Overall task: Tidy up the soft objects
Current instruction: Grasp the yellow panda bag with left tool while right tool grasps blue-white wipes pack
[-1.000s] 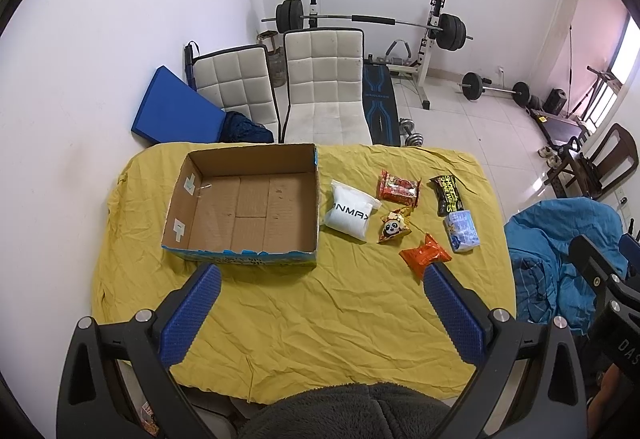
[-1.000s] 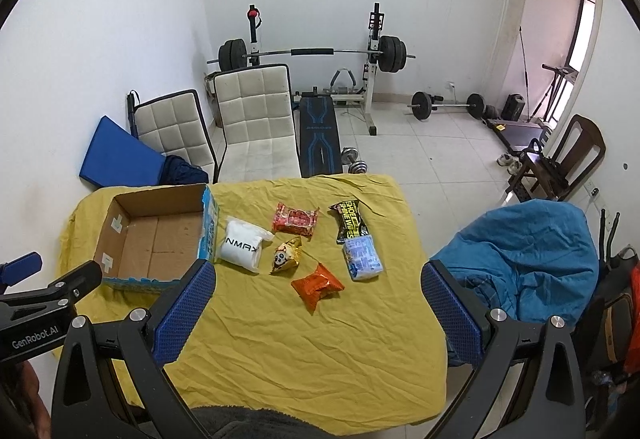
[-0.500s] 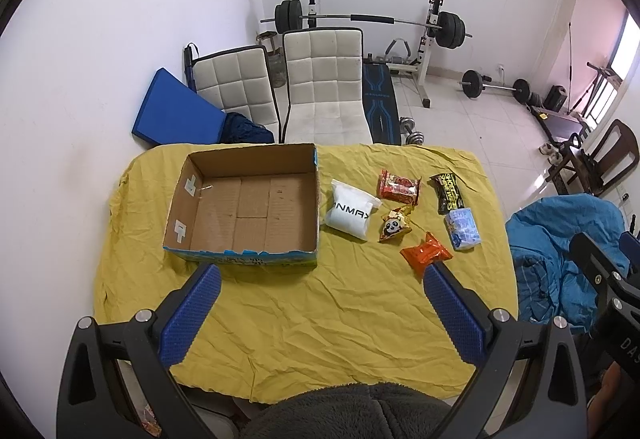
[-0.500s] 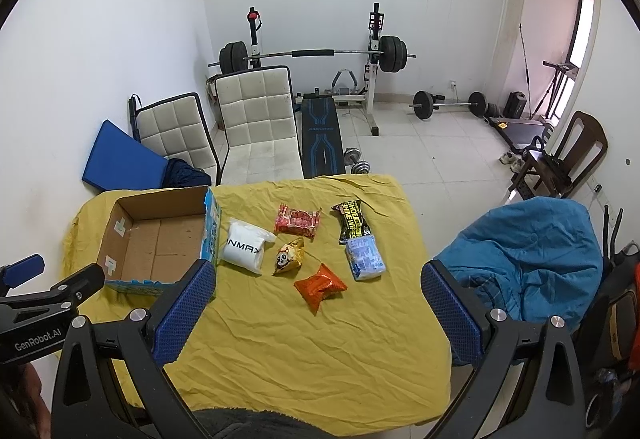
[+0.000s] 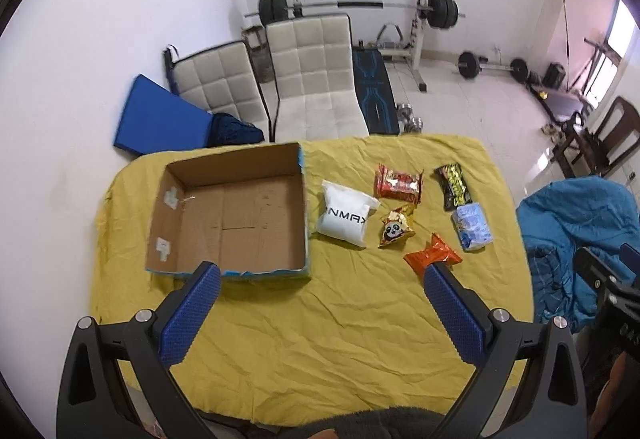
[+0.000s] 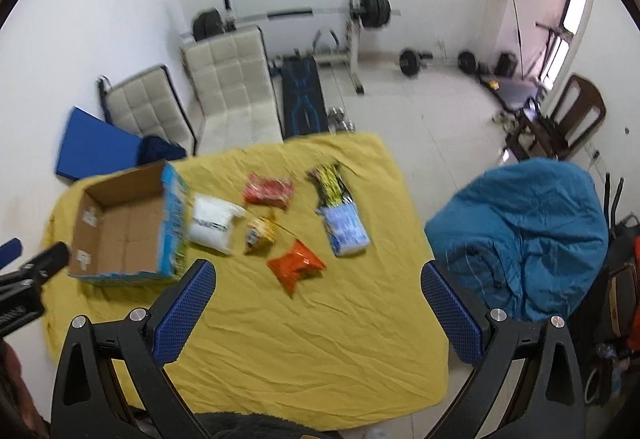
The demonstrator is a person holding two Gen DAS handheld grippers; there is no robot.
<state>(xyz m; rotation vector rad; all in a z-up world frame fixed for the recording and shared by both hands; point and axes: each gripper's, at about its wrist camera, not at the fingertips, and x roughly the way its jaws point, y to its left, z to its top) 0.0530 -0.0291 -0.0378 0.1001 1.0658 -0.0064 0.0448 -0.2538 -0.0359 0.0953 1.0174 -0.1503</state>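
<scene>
Now both grippers sit closer over the yellow cloth (image 5: pixel 320 339) than before, left gripper (image 5: pixel 322 275) and right gripper (image 6: pixel 318 271) each spread wide and empty. Beyond them the cardboard box (image 5: pixel 228 215) lies unfilled; right of it rest the white pouch (image 5: pixel 346 215), panda packet (image 5: pixel 396 229), orange packet (image 5: pixel 434 259) and, blurrily, a blue pack (image 6: pixel 346 231).

An open cardboard box (image 5: pixel 228 215) sat at the yellow-covered table's (image 5: pixel 320 319) left edge, six snack packets (image 5: pixel 400 227) beside it.
</scene>
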